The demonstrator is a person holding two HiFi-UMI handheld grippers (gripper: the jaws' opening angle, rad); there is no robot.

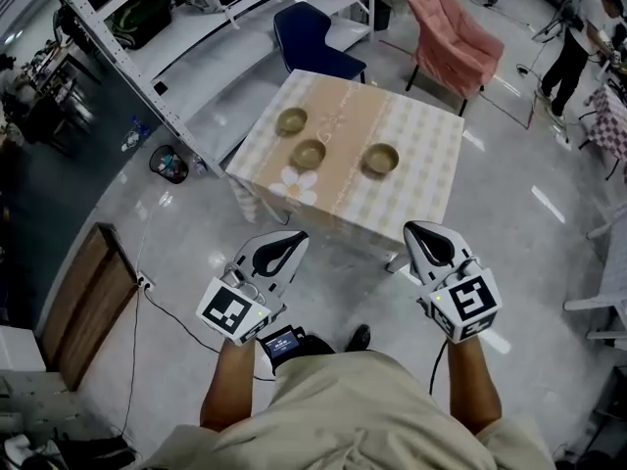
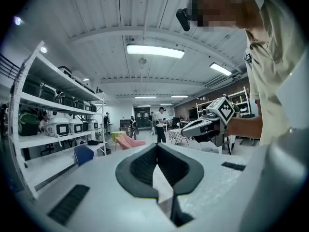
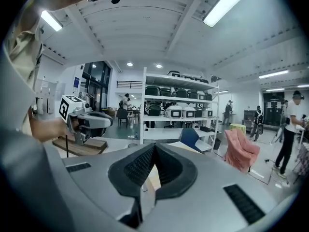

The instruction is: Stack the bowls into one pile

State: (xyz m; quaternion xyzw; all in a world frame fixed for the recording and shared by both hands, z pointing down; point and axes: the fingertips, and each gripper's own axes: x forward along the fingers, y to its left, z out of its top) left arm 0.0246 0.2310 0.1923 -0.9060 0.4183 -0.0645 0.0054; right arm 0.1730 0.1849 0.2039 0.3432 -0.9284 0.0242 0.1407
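Three olive-brown bowls stand apart on the checked table [image 1: 421,179] in the head view: one at the back left [image 1: 291,120], one in the middle [image 1: 308,153], one to the right [image 1: 379,159]. Both grippers hang in the air short of the table's near edge, well away from the bowls. My left gripper [image 1: 297,236] points at the table's near left corner, its jaws together with nothing in them. My right gripper [image 1: 411,228] is also shut and empty. The left gripper view shows my left gripper [image 2: 157,146] with its pads meeting; the right gripper view shows my right gripper [image 3: 154,145] the same way.
A blue chair [image 1: 318,42] and a pink chair [image 1: 456,32] stand behind the table. Metal shelving [image 1: 196,8] runs along the back left. A wooden board [image 1: 88,297] lies on the floor at left, near a cable and a round black object [image 1: 168,163]. A person [image 1: 578,37] stands far right.
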